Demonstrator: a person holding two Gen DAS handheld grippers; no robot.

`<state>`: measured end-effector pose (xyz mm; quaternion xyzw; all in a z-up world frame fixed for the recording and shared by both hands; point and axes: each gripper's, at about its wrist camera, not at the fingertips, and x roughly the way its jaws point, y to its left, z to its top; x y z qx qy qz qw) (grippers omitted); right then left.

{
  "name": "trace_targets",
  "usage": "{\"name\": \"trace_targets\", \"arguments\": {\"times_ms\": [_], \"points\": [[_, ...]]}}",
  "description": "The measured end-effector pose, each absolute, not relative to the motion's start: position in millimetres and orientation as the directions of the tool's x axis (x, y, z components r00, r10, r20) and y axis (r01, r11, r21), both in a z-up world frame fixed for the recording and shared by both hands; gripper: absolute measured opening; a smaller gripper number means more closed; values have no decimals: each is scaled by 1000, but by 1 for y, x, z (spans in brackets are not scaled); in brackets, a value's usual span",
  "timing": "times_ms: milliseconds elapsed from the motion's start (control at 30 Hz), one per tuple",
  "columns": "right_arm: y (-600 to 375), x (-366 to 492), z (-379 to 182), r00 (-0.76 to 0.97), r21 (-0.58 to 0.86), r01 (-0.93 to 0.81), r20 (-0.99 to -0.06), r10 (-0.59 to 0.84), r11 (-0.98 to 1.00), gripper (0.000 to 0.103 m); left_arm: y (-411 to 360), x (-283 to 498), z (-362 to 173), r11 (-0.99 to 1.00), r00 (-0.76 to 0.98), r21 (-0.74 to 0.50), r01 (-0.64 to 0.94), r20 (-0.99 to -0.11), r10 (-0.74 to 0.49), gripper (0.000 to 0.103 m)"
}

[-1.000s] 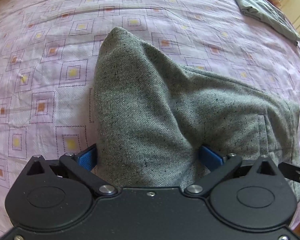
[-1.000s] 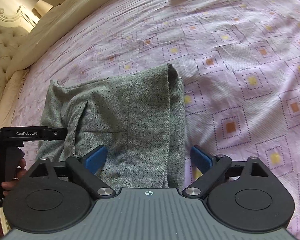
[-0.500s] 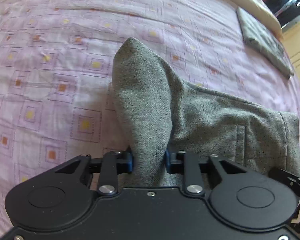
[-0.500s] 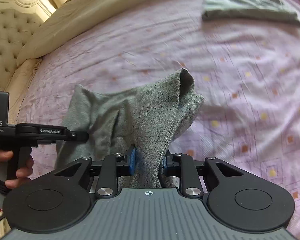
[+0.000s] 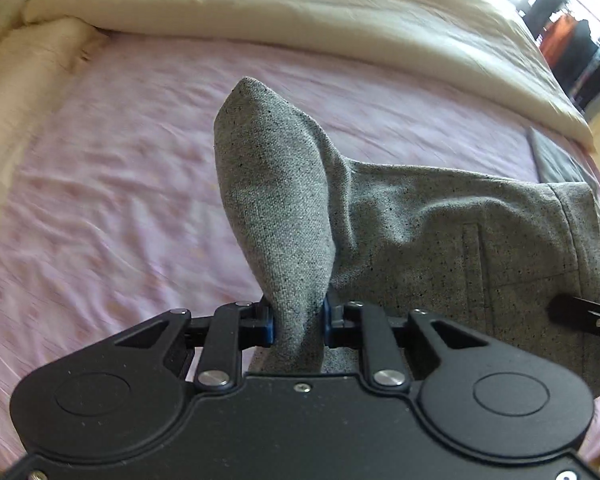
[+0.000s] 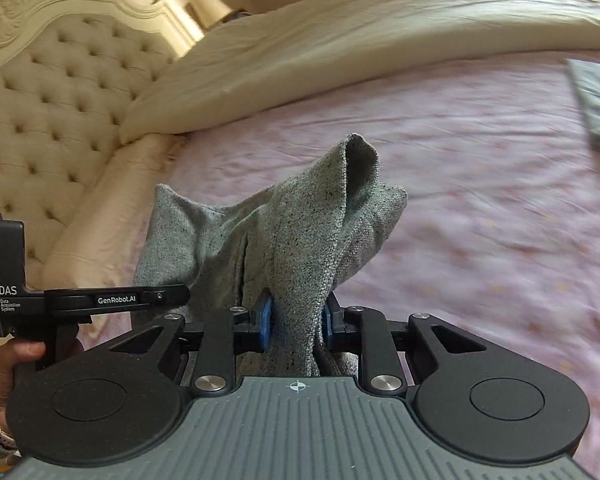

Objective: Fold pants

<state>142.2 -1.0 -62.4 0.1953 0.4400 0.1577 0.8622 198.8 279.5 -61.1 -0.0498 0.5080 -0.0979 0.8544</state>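
Location: a home bedroom. Identifying features are a bed (image 6: 480, 208) with pink patterned sheet, cream tufted headboard (image 6: 60, 92), cream duvet (image 6: 360, 36), and bedside lamp (image 6: 206, 8).

A pink-sheeted bed (image 5: 100, 208) carries a cream duvet (image 5: 300, 12) and folded grey cloth (image 6: 598, 104).

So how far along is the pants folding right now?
Partway. The grey pants already look doubled into a short bundle. In hand: the left gripper and right gripper each pinch an edge, lifting it above the pink bedsheet. Left to do: lay that edge over and let go.
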Motion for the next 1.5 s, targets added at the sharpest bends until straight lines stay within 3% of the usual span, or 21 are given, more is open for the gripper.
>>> {"name": "trace_targets", "arguments": {"times_ms": [100,167,200,300,367,500,900,1500], "points": [[30,177,-71,553,487,-112,-693,462,866,24,313,224,-62,985,485,-153,84,-857,-175,29],[45,201,-86,546,464,-85,-719,430,882,29,330,240,-73,991,493,-127,48,-860,-133,42],[53,212,-97,540,408,-55,-756,371,912,32,335,247,-82,996,496,-90,18,-864,-87,47],[71,233,-126,494,153,43,-862,112,987,33,354,261,-107,997,473,9,-73,-880,43,47],[74,232,-131,502,84,63,-864,41,994,32,368,266,-118,994,430,7,-112,-901,55,47],[75,207,-113,539,156,40,-835,111,987,32,379,256,-120,992,417,-12,-128,-908,43,47],[105,142,-48,618,162,-39,-772,151,986,32,326,186,-63,992,438,15,-123,-896,68,56],[76,90,-14,667,193,-81,-719,197,978,32,260,106,-9,991,537,46,-127,-837,107,57]]}}
